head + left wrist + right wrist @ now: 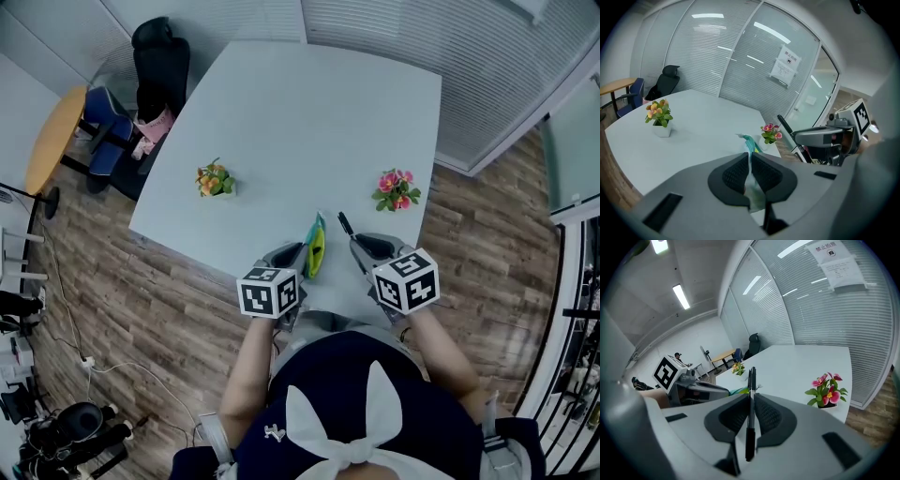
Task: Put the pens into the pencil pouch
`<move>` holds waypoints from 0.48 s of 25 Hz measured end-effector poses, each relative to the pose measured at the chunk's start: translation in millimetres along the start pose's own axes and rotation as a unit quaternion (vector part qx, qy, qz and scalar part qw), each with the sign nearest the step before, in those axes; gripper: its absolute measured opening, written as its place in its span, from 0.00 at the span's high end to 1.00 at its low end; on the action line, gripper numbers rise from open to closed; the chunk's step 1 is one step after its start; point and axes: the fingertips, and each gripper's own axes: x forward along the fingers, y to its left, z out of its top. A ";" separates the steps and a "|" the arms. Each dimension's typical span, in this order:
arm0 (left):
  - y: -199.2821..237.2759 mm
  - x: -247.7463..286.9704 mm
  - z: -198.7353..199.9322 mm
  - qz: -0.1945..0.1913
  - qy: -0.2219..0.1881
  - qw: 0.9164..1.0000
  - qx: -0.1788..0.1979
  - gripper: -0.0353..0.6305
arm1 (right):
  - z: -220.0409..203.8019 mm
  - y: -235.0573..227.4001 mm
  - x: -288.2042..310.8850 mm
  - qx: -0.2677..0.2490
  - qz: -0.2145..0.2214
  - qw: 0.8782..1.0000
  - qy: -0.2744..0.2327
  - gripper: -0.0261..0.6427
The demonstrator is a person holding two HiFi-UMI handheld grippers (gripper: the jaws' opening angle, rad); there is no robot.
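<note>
A teal and yellow pencil pouch (316, 247) is held up on edge near the white table's front edge, and my left gripper (298, 251) is shut on its thin near edge. In the left gripper view the pouch fabric (751, 161) is pinched between the dark pads and its teal tip pokes out ahead. My right gripper (359, 246) is shut on a black pen (345, 225) that sticks out forward, just right of the pouch. In the right gripper view the pen (750, 413) runs straight between the pads, and a bit of the pouch (740, 391) shows just beyond the jaws.
Two small flower pots stand on the white table (309, 131): orange-yellow flowers (214, 180) at the left, pink flowers (397, 190) at the right. A black office chair (157, 58) and a wooden side table (52, 136) stand off the table's far left corner. A glass wall with blinds runs behind.
</note>
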 end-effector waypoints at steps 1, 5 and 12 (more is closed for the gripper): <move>-0.4 0.1 0.1 0.000 0.000 1.000 0.001 0.89 | -1.8 2.1 0.9 -0.005 0.004 1.000 0.006 0.89; -3.2 -0.4 0.8 0.001 -0.001 1.000 0.003 0.89 | -8.8 9.1 3.9 -0.019 0.018 0.999 0.029 0.89; -4.7 1.6 0.9 0.001 -0.001 1.000 0.002 0.89 | -18.1 18.0 12.4 -0.041 0.038 0.996 0.063 0.89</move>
